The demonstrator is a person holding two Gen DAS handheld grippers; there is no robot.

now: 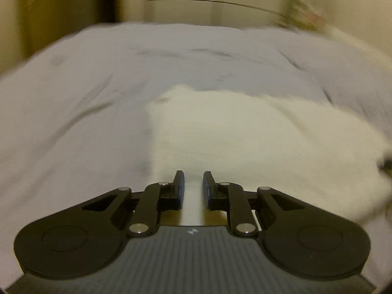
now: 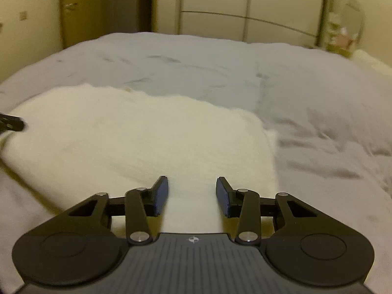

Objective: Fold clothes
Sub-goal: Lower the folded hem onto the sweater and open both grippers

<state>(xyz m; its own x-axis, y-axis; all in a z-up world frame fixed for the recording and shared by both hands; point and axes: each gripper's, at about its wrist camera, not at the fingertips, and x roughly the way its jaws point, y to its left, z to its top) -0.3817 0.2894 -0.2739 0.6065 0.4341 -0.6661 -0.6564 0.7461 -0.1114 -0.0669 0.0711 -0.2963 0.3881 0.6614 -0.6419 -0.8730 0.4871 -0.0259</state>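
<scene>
While the garment point(image 2: 137, 142) lies flat on the bed point(image 2: 318, 112), pale and fuzzy, it sits straight ahead of both my pairs of fingers, its near edge running under them. From my right gripper point(image 2: 192, 196) the cloth spreads forward and off to the left, and its right edge falls just beyond my right finger. From my left gripper point(image 1: 193, 188) it spreads forward and to the right, with its left edge just outside my left finger. So its long axis runs across me, side to side, and I stand at the two near corners, each hand about as close as the other.

My right fingers stand wide apart, with cloth showing between them but not pinched. My left fingers are narrow, a slim gap between the pads; whether they nip any cloth I cannot tell, as that view is blurred.

I judge the next fold goes away from me, near edge carried toward the far edge. A wardrobe point(image 2: 245, 12) stands beyond the bed.
</scene>
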